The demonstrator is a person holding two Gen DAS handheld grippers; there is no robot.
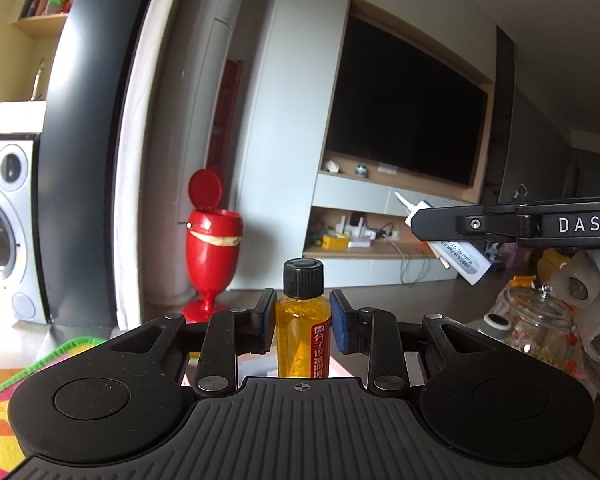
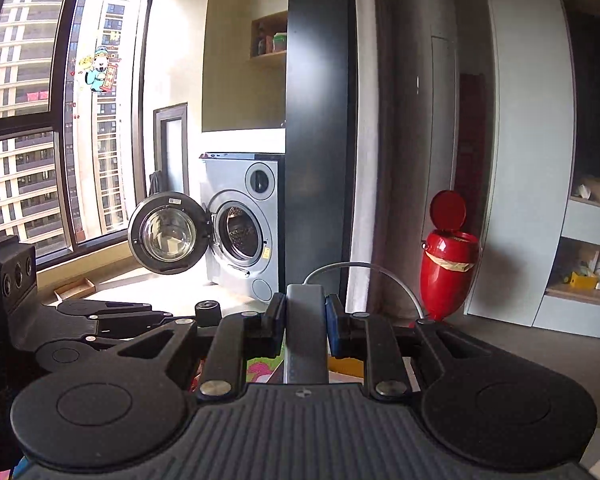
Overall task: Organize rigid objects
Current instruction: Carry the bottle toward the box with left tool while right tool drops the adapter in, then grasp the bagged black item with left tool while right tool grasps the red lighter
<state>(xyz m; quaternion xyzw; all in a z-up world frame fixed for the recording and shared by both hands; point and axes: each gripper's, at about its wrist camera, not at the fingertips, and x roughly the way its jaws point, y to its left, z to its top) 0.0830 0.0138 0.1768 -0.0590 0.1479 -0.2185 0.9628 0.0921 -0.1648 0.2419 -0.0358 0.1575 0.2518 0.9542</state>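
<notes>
The left gripper (image 1: 303, 322) is clamped on a small clear plastic bottle of amber liquid with a ribbed black cap (image 1: 303, 320), gripped at the shoulder so it stays upright and carried in the air. The right gripper (image 2: 305, 322) is clamped on a flat grey block with a grey cable (image 2: 305, 328); seen from the left wrist, the thing in its jaws looks white and labelled, pinched mid-length. No bench edge shows below either; both things are probably being carried to wherever they are sorted.
</notes>
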